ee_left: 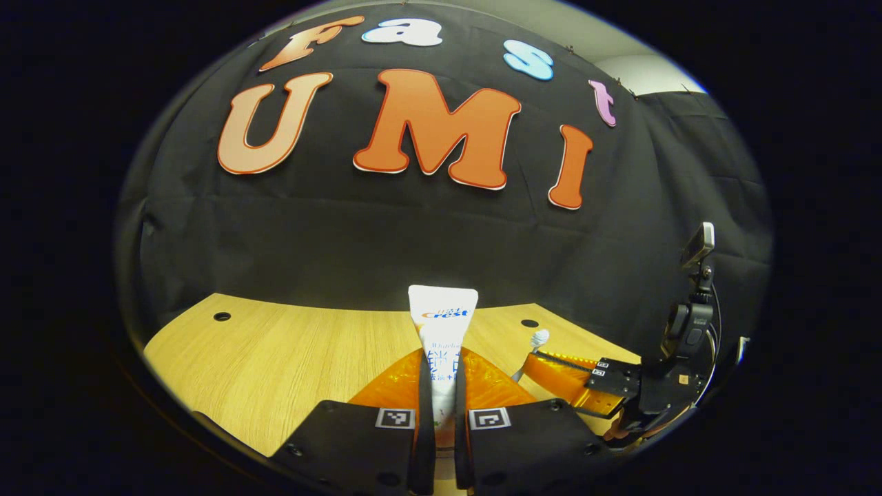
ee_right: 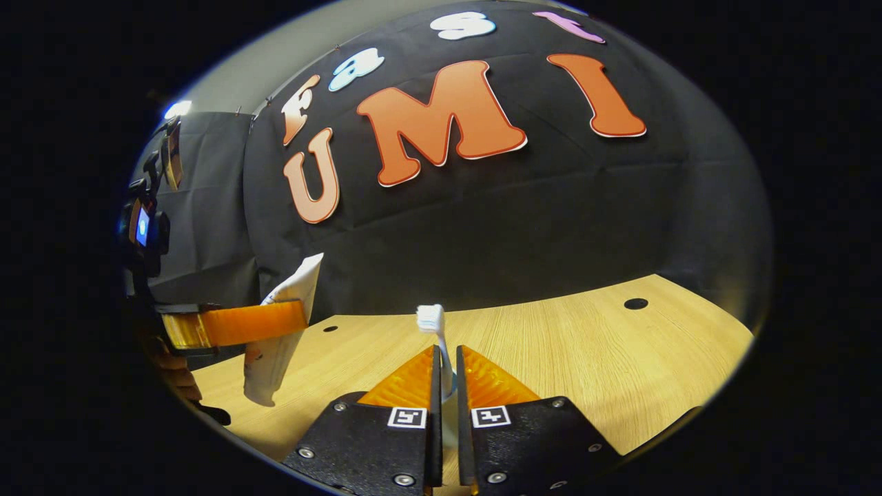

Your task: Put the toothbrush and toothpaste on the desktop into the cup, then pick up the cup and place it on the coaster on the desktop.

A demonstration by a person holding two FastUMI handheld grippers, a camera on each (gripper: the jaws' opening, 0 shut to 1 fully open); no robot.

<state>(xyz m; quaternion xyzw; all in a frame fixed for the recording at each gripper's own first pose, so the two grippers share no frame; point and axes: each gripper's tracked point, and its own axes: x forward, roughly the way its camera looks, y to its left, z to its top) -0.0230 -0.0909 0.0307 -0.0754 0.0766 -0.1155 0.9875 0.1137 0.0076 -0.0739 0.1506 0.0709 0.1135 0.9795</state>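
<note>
Left gripper (ee_left: 441,386): nearest in the left gripper view, its two fingers stand narrow and press on both sides of a white plastic toothpaste tube (ee_left: 441,324) with blue and red print.
Toothpaste tube: upright between those fingers, flat crimped end on top, lifted above the light wooden tabletop (ee_left: 289,351). In the right gripper view it hangs tilted at the left, above the tabletop's near left edge, with the left gripper's finger (ee_right: 238,324) across its middle.
Right gripper (ee_right: 448,372): nearest in the right gripper view, fingers drawn narrow and clamped on the thin white handle of a toothbrush (ee_right: 434,327).
Toothbrush: upright, white bristle head topmost, held above the tabletop. In the left gripper view its head pokes up beside the right gripper at the tabletop's right edge.
Tabletop: round dark holes near its far edge.
Farthest: black cloth wall (ee_left: 386,234) behind the tabletop.
</note>
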